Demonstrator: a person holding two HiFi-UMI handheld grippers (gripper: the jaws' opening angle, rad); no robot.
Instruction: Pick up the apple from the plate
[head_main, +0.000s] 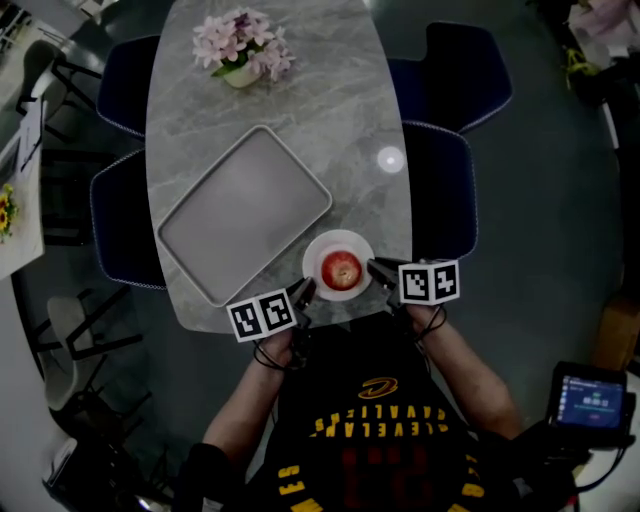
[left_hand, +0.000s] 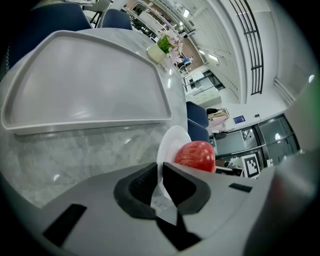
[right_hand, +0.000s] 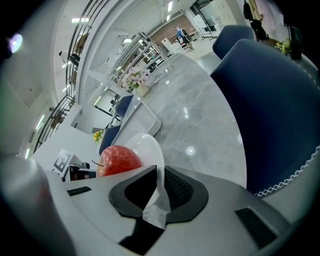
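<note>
A red apple (head_main: 341, 269) sits in the middle of a small white plate (head_main: 338, 238) near the table's front edge. My left gripper (head_main: 305, 292) is at the plate's left rim and my right gripper (head_main: 378, 268) at its right rim. In the left gripper view the plate (left_hand: 172, 142) runs edge-on into the narrow gap of the left gripper (left_hand: 161, 172), whose pads close on the rim, with the apple (left_hand: 196, 155) just beyond. The right gripper view shows the same: the right gripper (right_hand: 159, 175) pinches the plate (right_hand: 147, 145) rim beside the apple (right_hand: 119, 159).
A large empty grey tray (head_main: 245, 210) lies left of the plate on the marble table (head_main: 340, 110). A pot of pink flowers (head_main: 243, 48) stands at the far end. Dark blue chairs (head_main: 445, 190) flank both sides.
</note>
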